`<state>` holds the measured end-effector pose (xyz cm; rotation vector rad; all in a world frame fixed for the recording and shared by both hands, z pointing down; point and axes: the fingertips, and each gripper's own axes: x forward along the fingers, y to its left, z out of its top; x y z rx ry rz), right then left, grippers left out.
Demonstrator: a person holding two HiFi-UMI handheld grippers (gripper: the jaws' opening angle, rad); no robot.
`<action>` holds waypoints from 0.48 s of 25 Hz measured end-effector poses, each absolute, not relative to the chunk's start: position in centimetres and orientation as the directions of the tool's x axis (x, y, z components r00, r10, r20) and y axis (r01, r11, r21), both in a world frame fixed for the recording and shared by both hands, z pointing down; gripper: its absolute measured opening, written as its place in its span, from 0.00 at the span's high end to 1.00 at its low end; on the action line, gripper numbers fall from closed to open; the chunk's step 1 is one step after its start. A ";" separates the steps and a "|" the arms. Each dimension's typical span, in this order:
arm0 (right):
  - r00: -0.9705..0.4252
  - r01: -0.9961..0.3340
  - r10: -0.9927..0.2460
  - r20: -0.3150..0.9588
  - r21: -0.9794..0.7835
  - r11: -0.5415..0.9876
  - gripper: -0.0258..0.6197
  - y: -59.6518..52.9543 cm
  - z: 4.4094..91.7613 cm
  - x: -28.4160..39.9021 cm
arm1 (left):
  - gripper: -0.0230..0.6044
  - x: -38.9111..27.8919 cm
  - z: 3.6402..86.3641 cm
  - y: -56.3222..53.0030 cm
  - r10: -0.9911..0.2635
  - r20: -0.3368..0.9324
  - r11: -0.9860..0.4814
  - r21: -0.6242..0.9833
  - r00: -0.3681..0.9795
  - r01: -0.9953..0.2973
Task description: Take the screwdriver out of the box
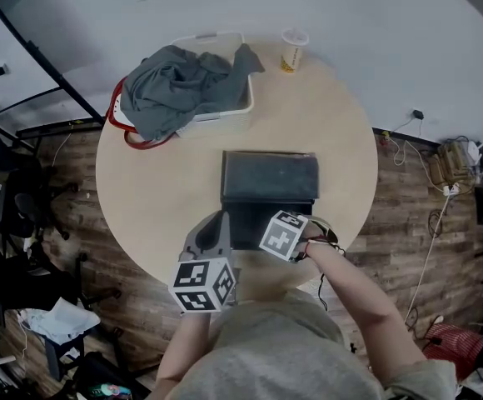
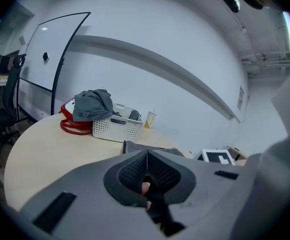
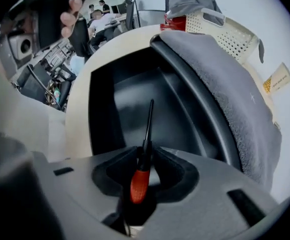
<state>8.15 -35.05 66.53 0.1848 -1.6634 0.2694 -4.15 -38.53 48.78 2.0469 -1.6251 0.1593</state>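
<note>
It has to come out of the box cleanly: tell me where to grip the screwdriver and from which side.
Grip the red handle, the thickest part of the screwdriver, coming straight down from above: it lies in the open box with its thin shaft pointing away. The right gripper has its open jaws either side of that handle.

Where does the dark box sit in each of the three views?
Head view: box at picture centre.
Left gripper view: only a dark edge of the box shows, centre, right below the basket.
Right gripper view: box fills the middle, open, lid at right.
Shared landmark: white basket holding grey cloth, beyond the box.
</note>
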 end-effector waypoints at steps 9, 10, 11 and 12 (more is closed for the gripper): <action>-0.098 -0.262 0.020 0.995 -0.045 0.964 0.89 -35.3 66.6 8.1 | 0.96 -4.6 48.5 -38.1 -0.881 0.391 -0.140 0.322 0.267 -0.936; -0.108 -0.267 0.018 0.994 -0.047 0.963 0.89 -35.2 66.5 8.1 | 0.96 -4.6 48.4 -38.1 -0.882 0.390 -0.141 0.322 0.267 -0.936; -0.122 -0.275 0.017 0.992 -0.050 0.960 0.89 -35.2 66.3 8.0 | 0.96 -4.7 48.3 -38.0 -0.882 0.388 -0.141 0.321 0.266 -0.936; -0.140 -0.286 0.016 0.990 -0.056 0.957 0.89 -35.1 66.1 7.9 | 0.96 -4.8 48.2 -38.0 -0.883 0.386 -0.142 0.321 0.266 -0.937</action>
